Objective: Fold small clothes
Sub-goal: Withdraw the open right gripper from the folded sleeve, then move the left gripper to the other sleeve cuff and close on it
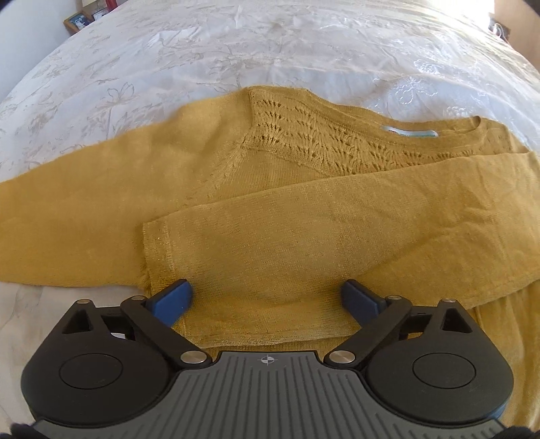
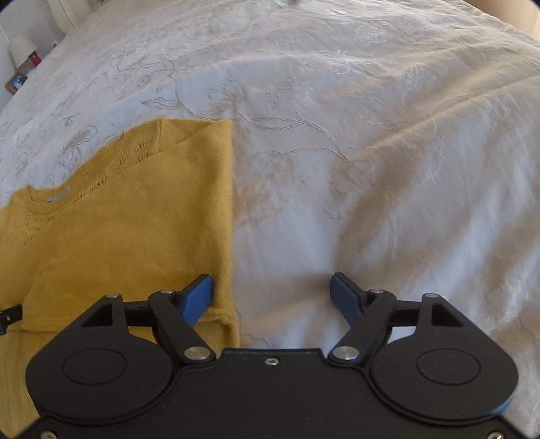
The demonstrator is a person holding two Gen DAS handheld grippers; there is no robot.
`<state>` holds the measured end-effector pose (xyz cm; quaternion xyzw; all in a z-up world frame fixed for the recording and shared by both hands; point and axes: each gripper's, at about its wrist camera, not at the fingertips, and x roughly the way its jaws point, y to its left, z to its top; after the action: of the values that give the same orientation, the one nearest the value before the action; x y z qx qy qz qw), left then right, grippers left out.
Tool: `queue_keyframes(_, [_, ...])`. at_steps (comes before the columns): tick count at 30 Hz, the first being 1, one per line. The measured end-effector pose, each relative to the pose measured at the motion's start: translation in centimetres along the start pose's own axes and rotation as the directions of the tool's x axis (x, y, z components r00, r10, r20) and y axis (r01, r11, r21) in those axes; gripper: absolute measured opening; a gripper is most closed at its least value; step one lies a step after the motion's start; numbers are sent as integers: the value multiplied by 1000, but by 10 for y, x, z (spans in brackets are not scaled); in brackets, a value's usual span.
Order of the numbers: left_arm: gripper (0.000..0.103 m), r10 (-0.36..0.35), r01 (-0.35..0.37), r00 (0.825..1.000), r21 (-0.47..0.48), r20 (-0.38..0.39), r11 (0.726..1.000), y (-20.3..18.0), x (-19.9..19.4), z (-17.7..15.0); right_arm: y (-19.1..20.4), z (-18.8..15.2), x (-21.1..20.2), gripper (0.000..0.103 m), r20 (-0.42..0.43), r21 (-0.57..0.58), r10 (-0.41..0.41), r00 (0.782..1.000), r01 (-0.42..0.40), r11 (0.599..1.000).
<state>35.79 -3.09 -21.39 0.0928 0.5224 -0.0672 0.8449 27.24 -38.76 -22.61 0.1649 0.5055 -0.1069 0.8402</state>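
Observation:
A mustard-yellow knit sweater [image 1: 270, 189] lies flat on the white bedspread [image 1: 236, 50], neckline with a pale label [image 1: 410, 132] away from me. One sleeve [image 1: 303, 229] is folded across the body, its cuff at the left. The other sleeve [image 1: 67, 219] stretches out to the left. My left gripper [image 1: 266, 297] is open and empty, hovering over the folded sleeve's cuff end. In the right wrist view the sweater [image 2: 118, 236] fills the left side with a straight folded edge. My right gripper [image 2: 271, 297] is open and empty, straddling that edge, left fingertip [image 2: 199, 297] over the fabric.
The embroidered white bedspread [image 2: 371, 169] spreads wide to the right of the sweater. A bedside table with a lamp and small items [image 2: 23, 64] stands far left beyond the bed. A framed photo [image 1: 77, 21] sits at the far corner.

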Motion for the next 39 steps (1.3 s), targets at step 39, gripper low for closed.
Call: queue_keyframes(39, [102,273,-265,960,-117,58,957,315,-69,-25,225,-87,-113,102,0,-193,298,955,-292,937])
